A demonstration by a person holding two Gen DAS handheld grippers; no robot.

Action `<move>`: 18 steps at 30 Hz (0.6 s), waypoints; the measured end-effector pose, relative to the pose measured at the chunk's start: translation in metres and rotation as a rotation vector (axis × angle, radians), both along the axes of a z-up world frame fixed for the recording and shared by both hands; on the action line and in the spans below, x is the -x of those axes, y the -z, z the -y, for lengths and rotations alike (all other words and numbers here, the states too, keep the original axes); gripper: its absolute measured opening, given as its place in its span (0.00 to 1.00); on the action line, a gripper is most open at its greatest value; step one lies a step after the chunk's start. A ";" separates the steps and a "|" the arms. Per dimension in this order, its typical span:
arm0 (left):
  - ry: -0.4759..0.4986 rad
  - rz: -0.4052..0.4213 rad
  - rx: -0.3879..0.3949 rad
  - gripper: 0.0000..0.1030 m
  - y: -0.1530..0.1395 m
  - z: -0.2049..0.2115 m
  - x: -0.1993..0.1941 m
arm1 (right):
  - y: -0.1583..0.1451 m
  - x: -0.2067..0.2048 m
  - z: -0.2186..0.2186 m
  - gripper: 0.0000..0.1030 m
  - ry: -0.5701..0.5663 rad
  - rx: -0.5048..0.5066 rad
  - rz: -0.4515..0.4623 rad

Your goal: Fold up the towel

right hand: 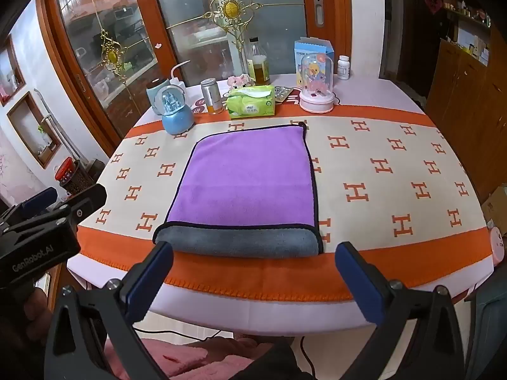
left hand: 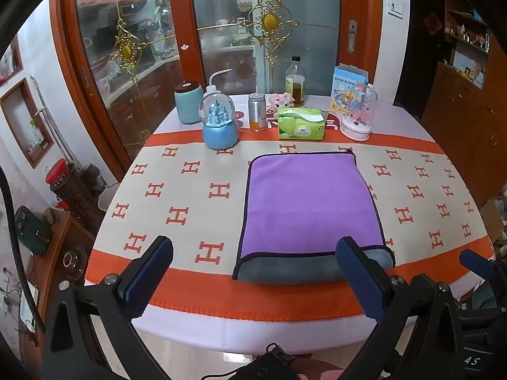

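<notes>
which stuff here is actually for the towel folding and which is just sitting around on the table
For the job:
purple towel, already folded over, grey underside showing at the near edge
left gripper, open
right gripper, open

Just lying about:
tissue pack
snow globe
oil bottle
pink dome ornament
metal can
pill bottle

A home dining room: a round table (left hand: 177, 171) under an orange H-patterned cloth, with a snow globe (left hand: 219, 123) at 11 o'clock, a tissue pack (left hand: 301, 123) at 12, and glass sliding doors (left hand: 221, 31) onto a kitchen beyond.
</notes>
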State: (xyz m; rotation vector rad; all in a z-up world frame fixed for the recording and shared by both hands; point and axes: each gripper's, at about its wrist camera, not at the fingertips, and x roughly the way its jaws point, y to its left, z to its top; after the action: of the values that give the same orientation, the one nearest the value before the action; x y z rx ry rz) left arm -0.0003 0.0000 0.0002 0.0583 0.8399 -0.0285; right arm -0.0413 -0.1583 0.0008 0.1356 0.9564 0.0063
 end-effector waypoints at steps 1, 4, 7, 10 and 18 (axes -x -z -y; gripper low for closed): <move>-0.001 0.000 -0.001 0.99 0.000 0.000 0.000 | 0.000 -0.001 0.000 0.99 0.001 0.004 -0.003; 0.002 -0.001 0.007 0.99 0.000 -0.002 0.000 | 0.000 -0.001 0.000 0.99 0.002 0.004 -0.004; 0.008 -0.006 0.011 0.99 0.000 -0.003 -0.001 | 0.000 -0.002 0.001 0.99 0.005 0.004 -0.005; 0.006 -0.002 0.003 0.99 -0.002 0.001 -0.006 | 0.001 -0.004 0.000 0.99 0.002 0.006 -0.007; 0.011 0.000 0.002 0.99 -0.003 0.001 -0.003 | 0.001 -0.006 0.000 0.99 0.002 0.006 -0.009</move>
State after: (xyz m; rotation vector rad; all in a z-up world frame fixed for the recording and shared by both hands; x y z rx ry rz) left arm 0.0024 -0.0011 0.0031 0.0616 0.8398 -0.0399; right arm -0.0357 -0.1588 0.0000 0.1307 0.9650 0.0009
